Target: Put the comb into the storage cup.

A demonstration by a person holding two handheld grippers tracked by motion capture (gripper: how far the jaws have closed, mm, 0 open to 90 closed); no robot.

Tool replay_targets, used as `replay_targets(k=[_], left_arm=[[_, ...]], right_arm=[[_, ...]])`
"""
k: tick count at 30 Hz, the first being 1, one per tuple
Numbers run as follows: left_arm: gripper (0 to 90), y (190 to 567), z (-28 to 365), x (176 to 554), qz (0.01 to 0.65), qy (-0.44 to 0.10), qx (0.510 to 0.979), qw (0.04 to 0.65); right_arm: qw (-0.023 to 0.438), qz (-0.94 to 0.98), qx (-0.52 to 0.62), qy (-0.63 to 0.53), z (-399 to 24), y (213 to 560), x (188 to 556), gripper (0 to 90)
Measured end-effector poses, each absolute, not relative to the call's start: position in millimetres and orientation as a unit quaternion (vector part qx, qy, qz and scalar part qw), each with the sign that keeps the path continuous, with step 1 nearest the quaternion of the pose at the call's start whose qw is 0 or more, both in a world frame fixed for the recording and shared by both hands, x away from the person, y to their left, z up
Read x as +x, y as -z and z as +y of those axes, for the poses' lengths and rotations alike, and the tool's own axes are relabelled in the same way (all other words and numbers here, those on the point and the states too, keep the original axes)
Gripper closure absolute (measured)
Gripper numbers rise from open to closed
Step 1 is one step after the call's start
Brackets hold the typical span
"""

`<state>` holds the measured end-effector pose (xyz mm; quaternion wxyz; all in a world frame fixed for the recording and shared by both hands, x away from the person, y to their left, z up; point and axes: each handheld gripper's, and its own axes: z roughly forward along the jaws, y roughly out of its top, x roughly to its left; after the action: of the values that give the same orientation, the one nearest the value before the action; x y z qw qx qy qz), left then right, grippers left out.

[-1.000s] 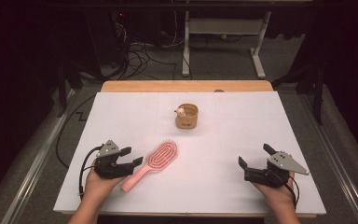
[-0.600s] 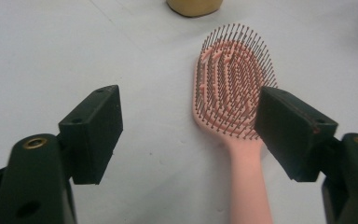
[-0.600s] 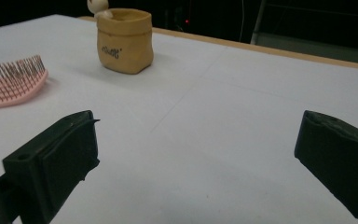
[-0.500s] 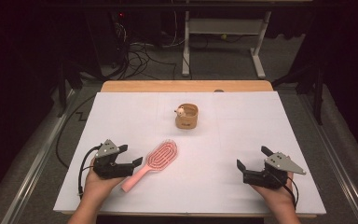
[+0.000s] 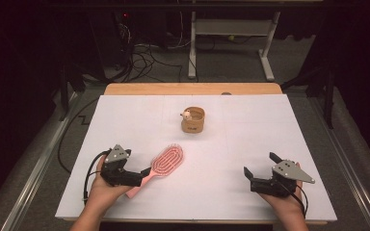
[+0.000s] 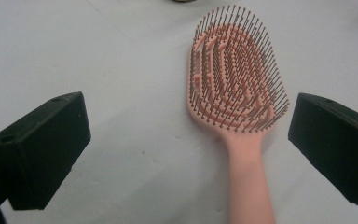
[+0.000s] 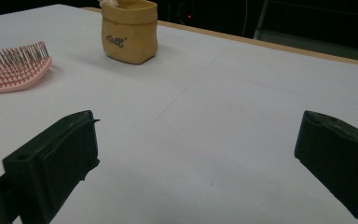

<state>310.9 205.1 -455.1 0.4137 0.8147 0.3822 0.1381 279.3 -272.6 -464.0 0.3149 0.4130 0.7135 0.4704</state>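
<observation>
A pink hairbrush (image 5: pixel 166 161) lies bristles up on the white table cover, its handle pointing at the near left. My left gripper (image 5: pixel 142 175) sits at that handle end. In the left gripper view the black jaws of the left gripper (image 6: pixel 189 135) have just been opening and stand wide apart. The hairbrush (image 6: pixel 235 79) lies between them, touching neither pad. My right gripper (image 5: pixel 260 164) rests at the near right, open with only bare table between the jaws. The right gripper view shows that gap (image 7: pixel 198 126), with the hairbrush (image 7: pixel 14 67) far to its left.
A small tan pouch (image 5: pixel 193 120) with a little white thing in it stands upright at mid-table toward the back; the pouch (image 7: pixel 129 30) has dark lettering. The white cover (image 5: pixel 250 125) ends at a wooden edge (image 5: pixel 192 89). Cables and desk legs lie on the floor beyond.
The left gripper's jaws have spread wider around the brush handle. The brush, the pouch and both hands stay where they were.
</observation>
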Motion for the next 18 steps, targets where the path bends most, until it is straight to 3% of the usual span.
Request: replay_targets(k=[18], left_arm=[[0.0,443.7,181.5,333.3,0.404,-0.118,0.833,0.360]], right_arm=[[0.313,0.716,0.405,-0.474,-274.6,461.9,279.8,0.3]])
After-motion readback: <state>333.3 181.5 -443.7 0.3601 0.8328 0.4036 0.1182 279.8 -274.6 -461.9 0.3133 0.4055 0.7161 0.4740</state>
